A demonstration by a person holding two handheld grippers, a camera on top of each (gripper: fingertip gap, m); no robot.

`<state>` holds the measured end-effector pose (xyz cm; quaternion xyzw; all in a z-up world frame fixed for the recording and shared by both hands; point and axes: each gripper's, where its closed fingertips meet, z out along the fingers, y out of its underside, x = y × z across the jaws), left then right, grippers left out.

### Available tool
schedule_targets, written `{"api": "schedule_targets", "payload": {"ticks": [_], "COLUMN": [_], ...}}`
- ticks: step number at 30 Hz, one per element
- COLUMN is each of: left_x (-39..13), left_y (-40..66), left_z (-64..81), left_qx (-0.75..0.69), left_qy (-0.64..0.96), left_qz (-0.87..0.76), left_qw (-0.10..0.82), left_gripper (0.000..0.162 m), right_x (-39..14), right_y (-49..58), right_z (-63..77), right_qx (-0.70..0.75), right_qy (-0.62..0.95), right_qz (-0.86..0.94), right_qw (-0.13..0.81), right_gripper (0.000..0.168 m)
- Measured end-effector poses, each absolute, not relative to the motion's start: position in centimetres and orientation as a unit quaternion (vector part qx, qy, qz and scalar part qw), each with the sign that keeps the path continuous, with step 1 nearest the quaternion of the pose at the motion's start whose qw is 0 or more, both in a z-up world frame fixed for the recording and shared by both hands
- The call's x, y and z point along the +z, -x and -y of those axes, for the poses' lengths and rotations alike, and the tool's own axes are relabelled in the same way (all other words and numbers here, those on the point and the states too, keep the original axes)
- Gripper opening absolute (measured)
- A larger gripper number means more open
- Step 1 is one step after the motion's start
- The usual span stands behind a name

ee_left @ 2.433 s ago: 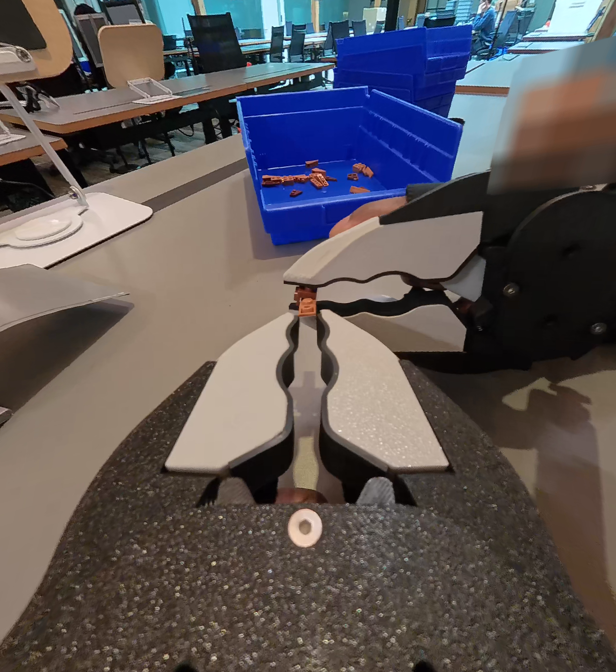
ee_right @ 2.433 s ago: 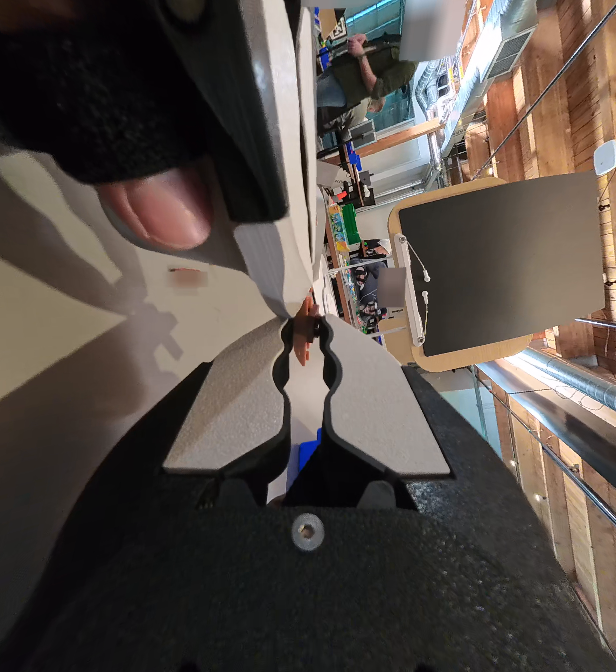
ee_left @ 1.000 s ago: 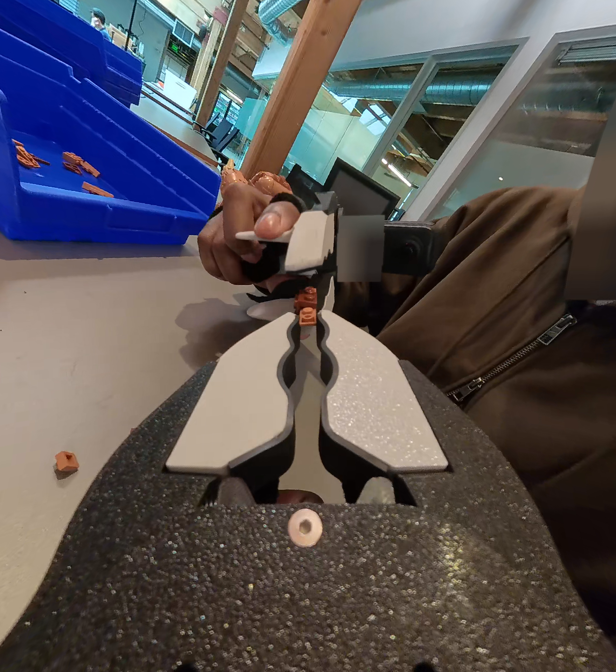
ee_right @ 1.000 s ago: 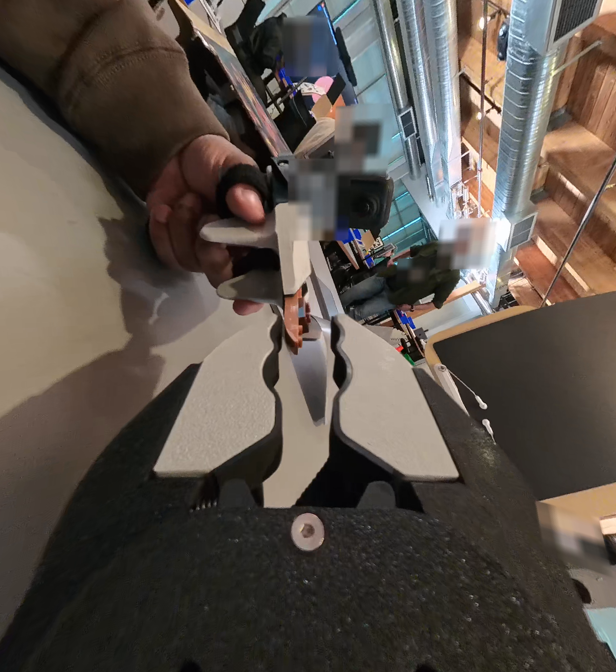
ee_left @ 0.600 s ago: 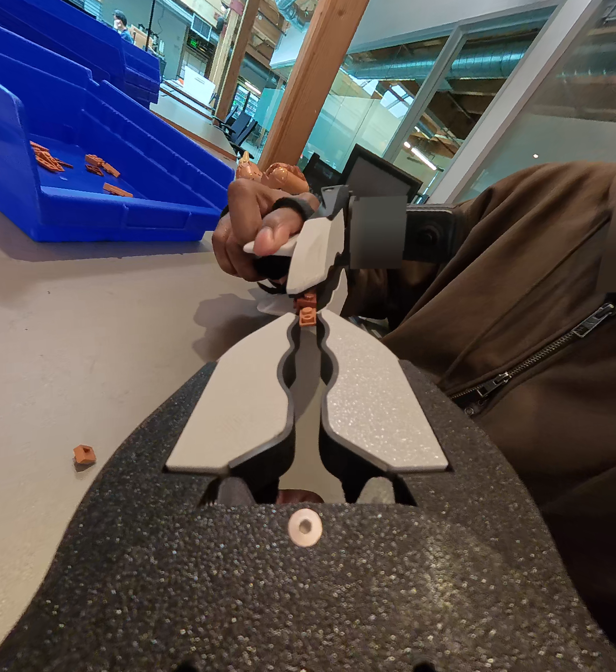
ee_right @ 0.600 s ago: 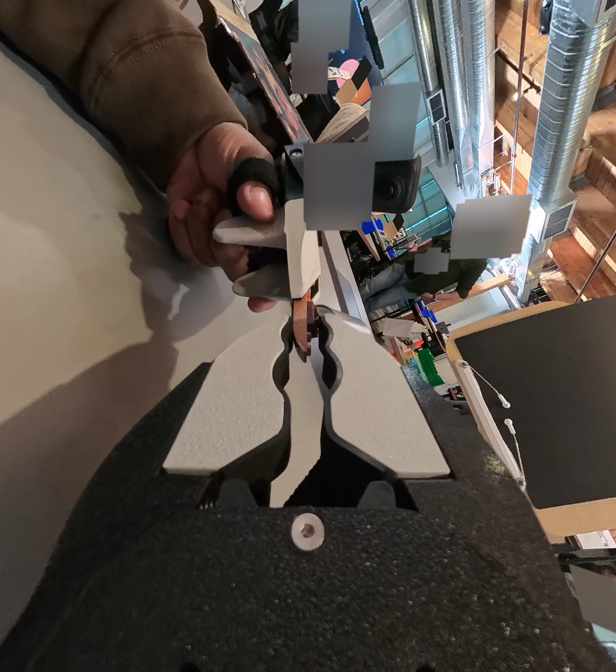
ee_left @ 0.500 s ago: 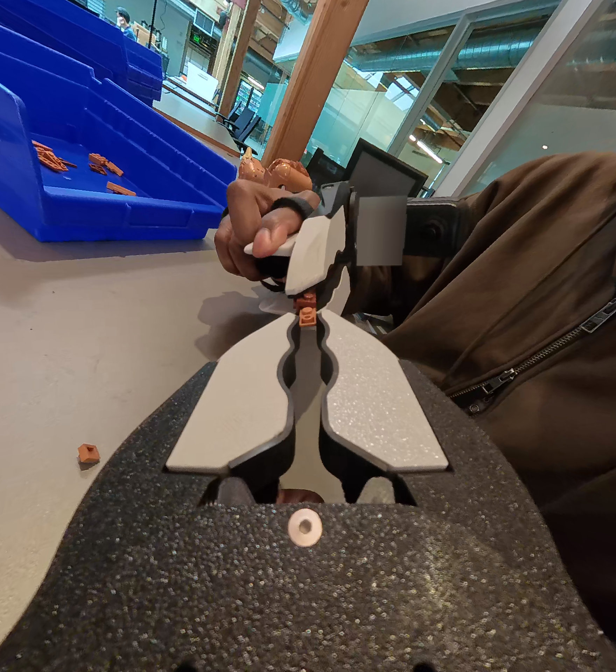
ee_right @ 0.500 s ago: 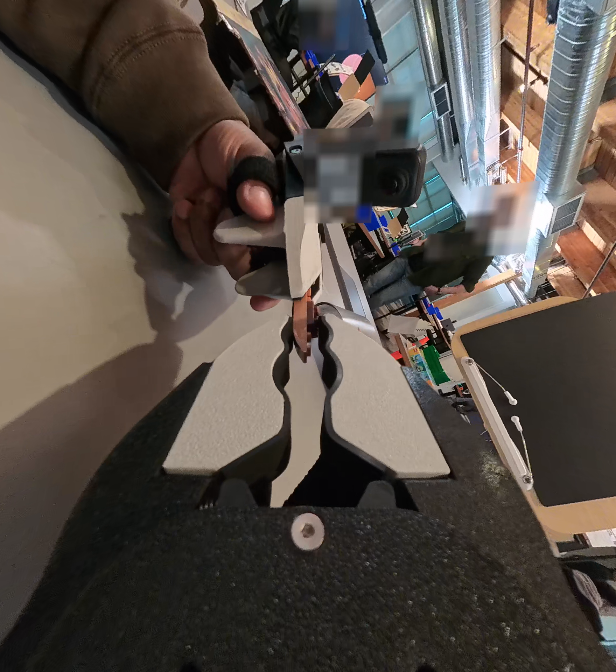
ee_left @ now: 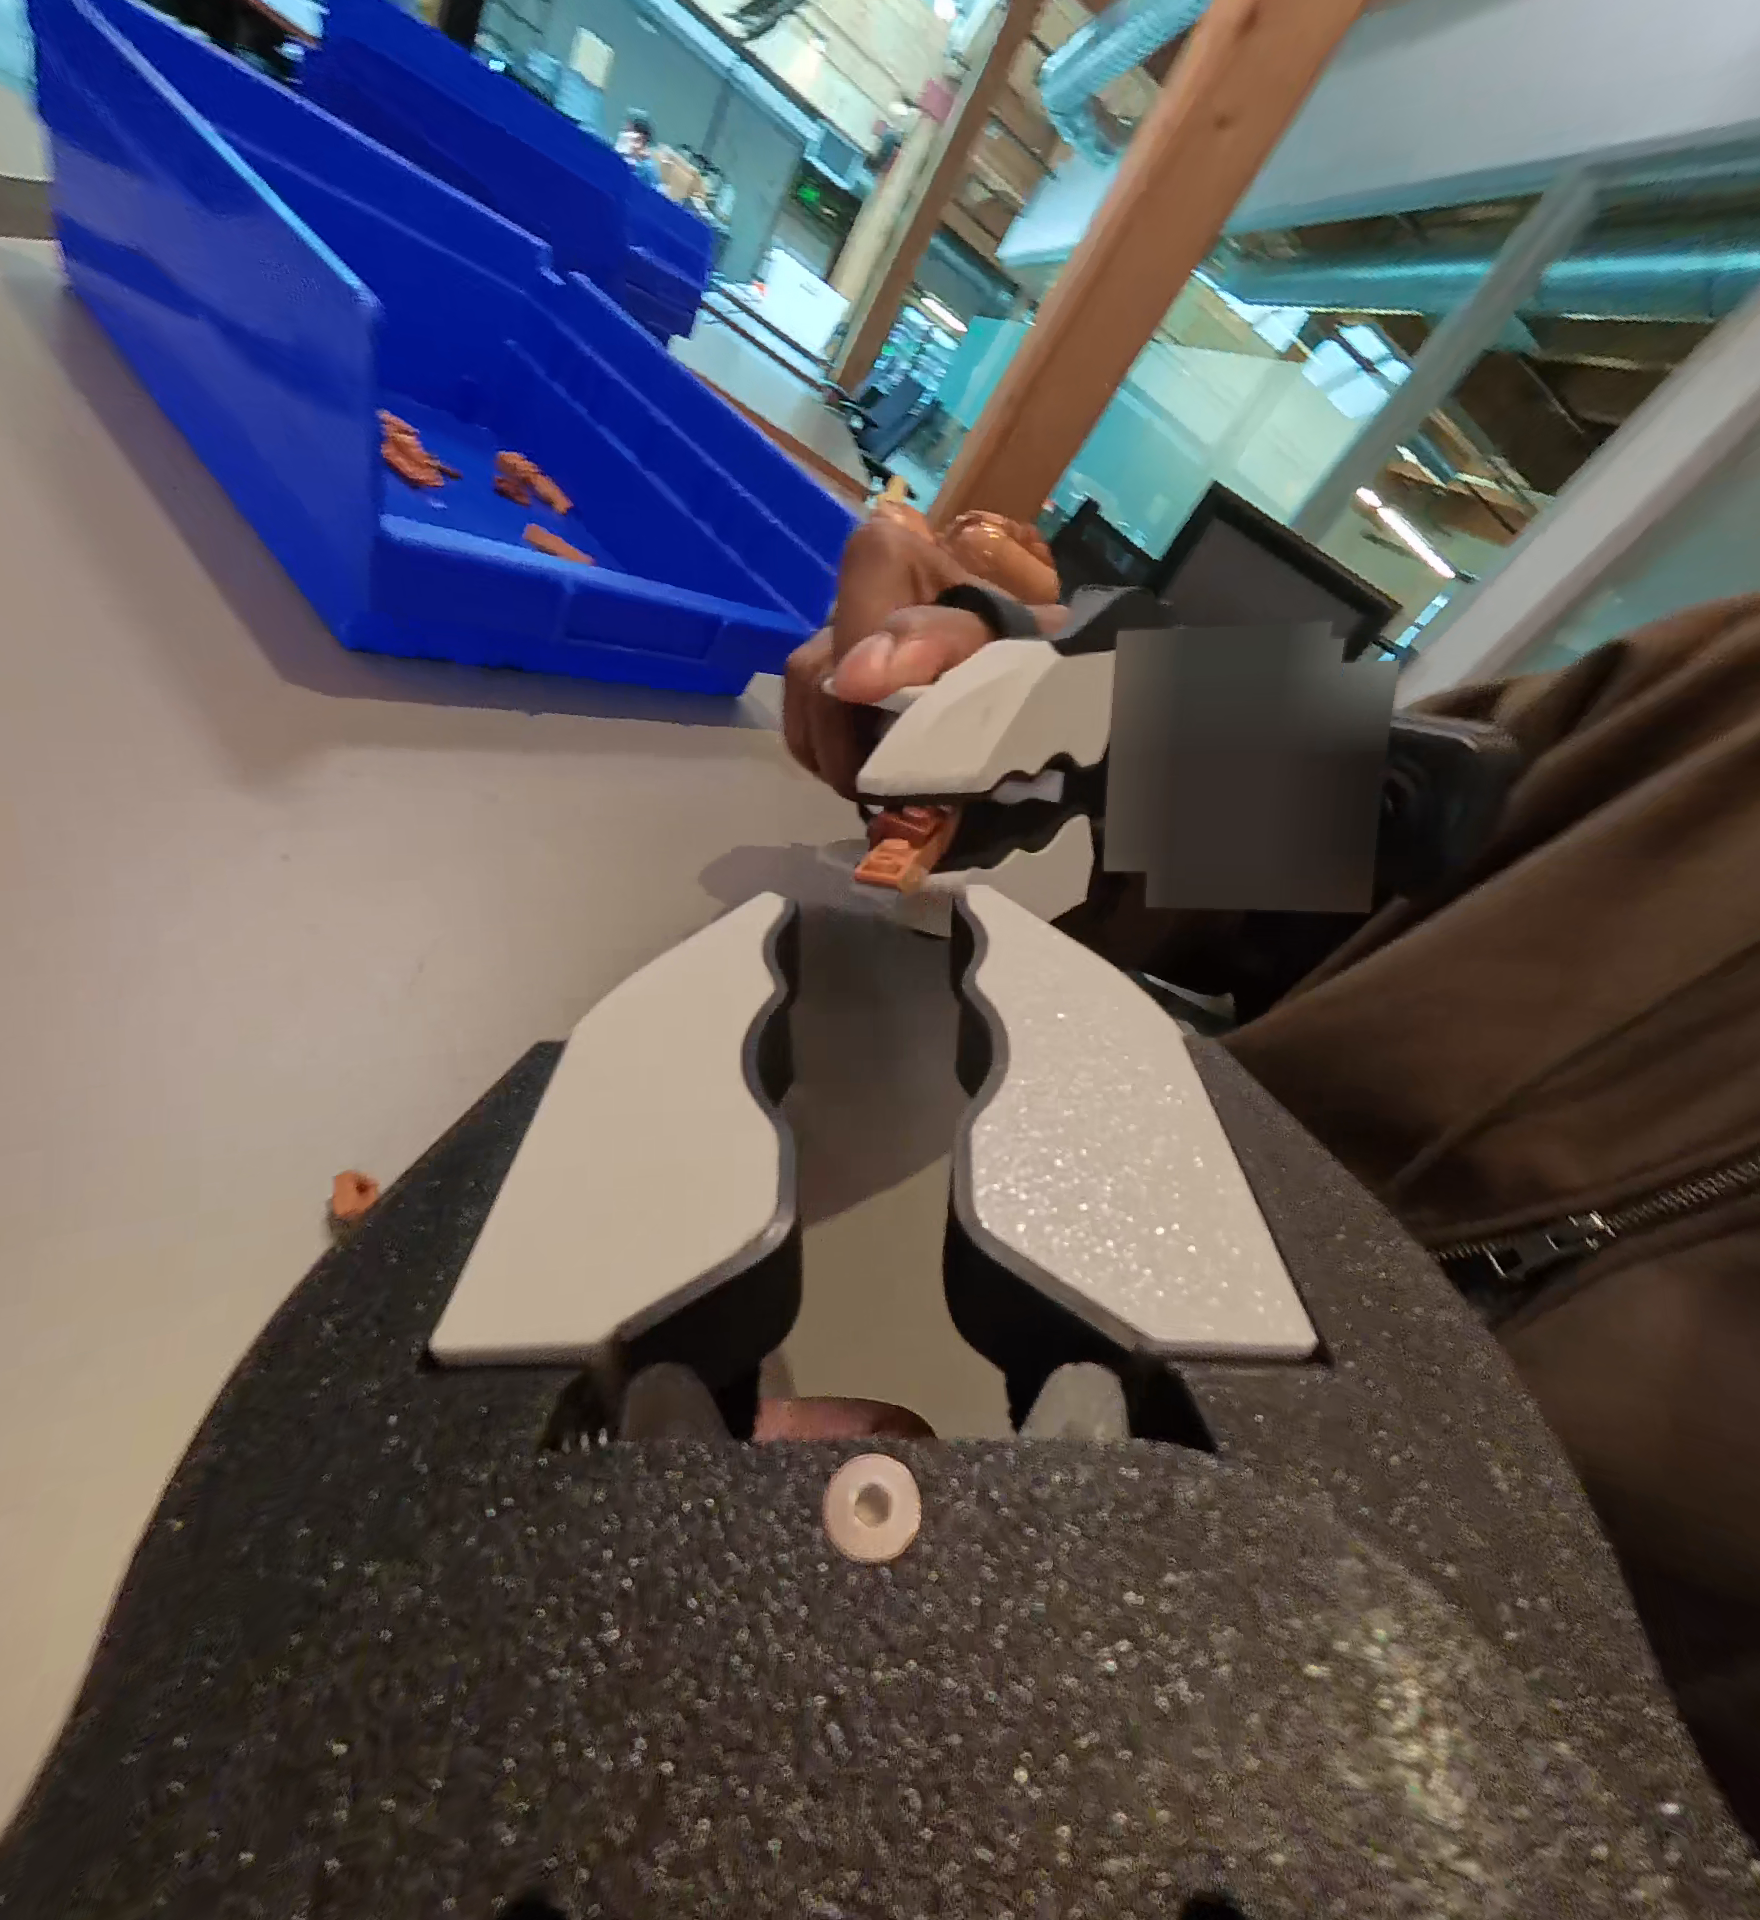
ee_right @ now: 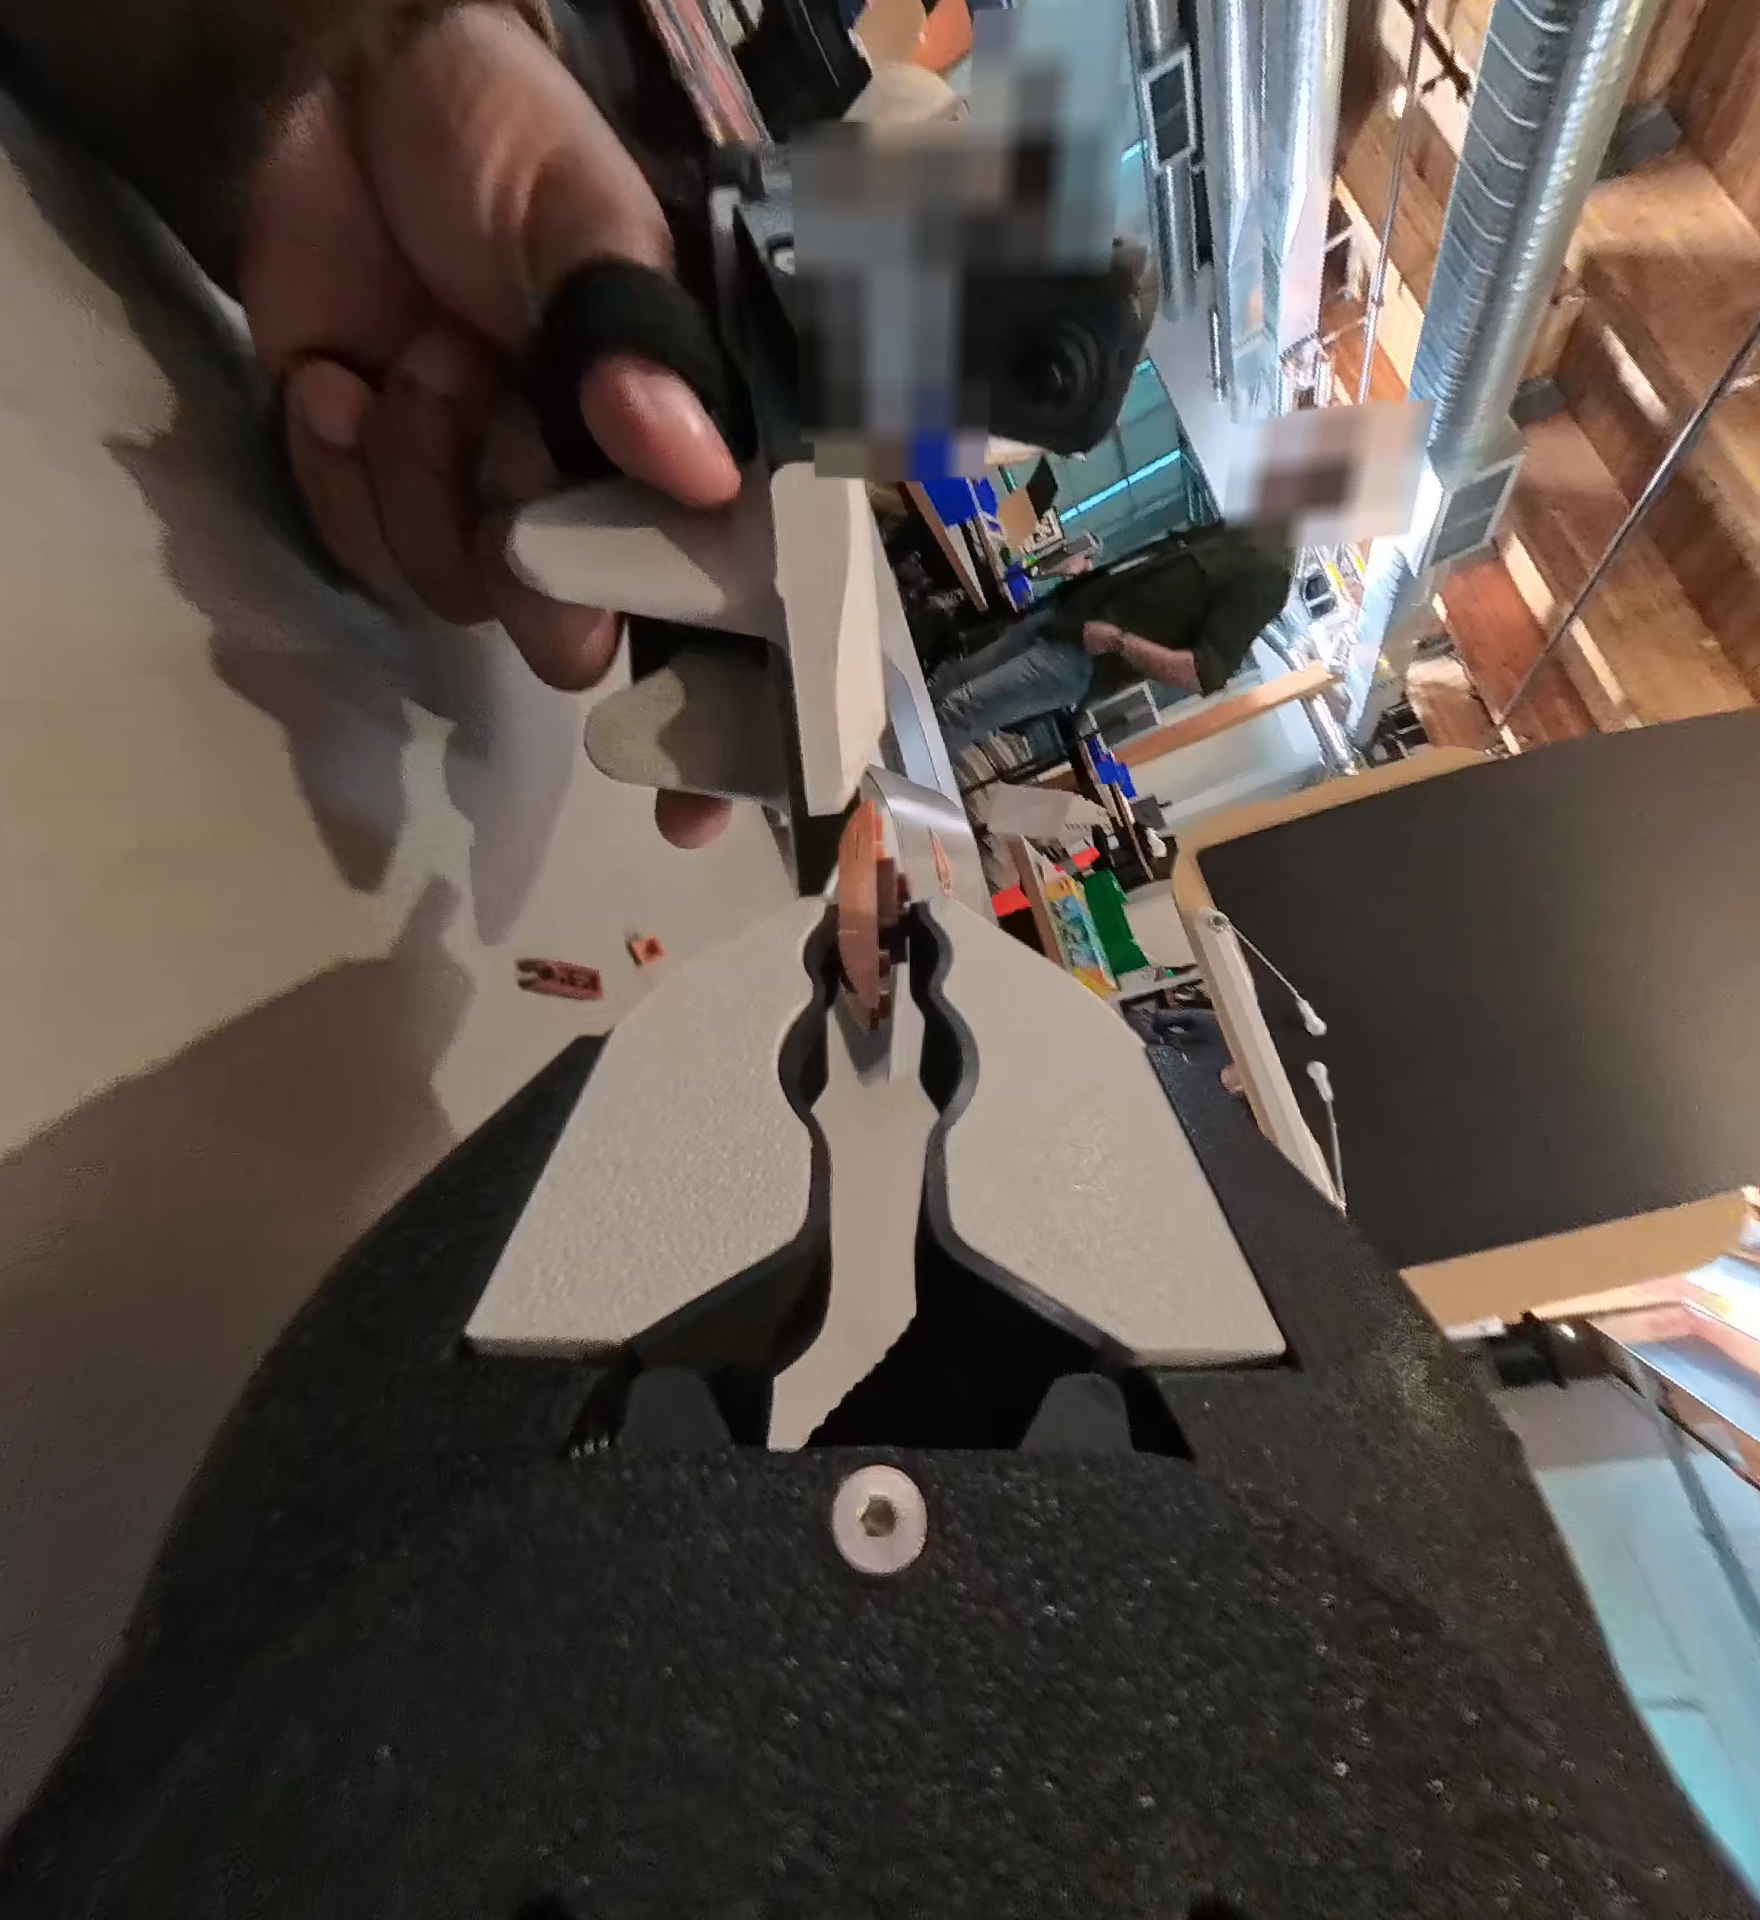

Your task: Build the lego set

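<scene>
Each gripper has a black, coarse-grained foam-like body, broad at six o'clock and narrowing toward twelve, with a single round screw set in the middle just below the finger roots. The left gripper (ee_left: 876, 904) carries two flat light-grey fingers (ee_left: 647, 1132) with wavy black-edged inner sides; the right gripper (ee_right: 876, 935) is built alike, its fingers (ee_right: 1063, 1164) matte grey. The person wears a brown jacket sleeve (ee_left: 1582, 935) with a metal zip at three o'clock, and a black band (ee_right: 627, 353) round one thumb.
</scene>
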<state>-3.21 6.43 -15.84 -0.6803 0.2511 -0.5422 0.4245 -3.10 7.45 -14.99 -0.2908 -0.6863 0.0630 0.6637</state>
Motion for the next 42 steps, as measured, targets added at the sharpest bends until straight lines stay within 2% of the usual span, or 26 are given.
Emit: {"api": "schedule_targets", "payload": {"ticks": [6,10,14,23,29,35,42], "left_x": [-15.7,-15.4,-14.7,-12.4,-9.1,-8.1,-8.5], "left_y": [3.4,2.8,2.7,3.4,4.3,4.9,4.3], "left_z": [-7.1,-6.4,-5.8,-4.9,-3.8,-3.6,-2.4], "left_qx": [-0.522,-0.531,-0.553,-0.654,-0.725,-0.774,-0.793], "left_qy": [0.696,0.681,0.653,0.567,0.464,0.399,0.370], "left_qz": [-0.187,-0.210,-0.228,-0.249,-0.300,-0.299,-0.323], "left_qw": [0.456,0.459,0.465,0.435,0.411,0.391,0.359], "left_gripper": [0.028,0.014,0.008,0.008,0.008,0.008,0.008], "right_x": [-15.3,-15.2,-14.7,-12.5,-9.9,-8.9,-9.1], "right_y": [3.3,3.4,3.3,3.0,3.6,5.0,5.5], "right_z": [-7.2,-7.0,-6.8,-6.1,-5.7,-5.9,-4.2], "right_qx": [0.033,0.032,0.056,0.138,0.218,0.249,0.245], "right_qy": [0.291,0.291,0.294,0.260,0.230,0.197,0.151], "right_qz": [0.688,0.685,0.676,0.666,0.647,0.648,0.648], "right_qw": [0.664,0.667,0.673,0.686,0.694,0.692,0.705], "right_gripper": [0.012,0.012,0.013,0.027,0.039,0.041,0.033]}}
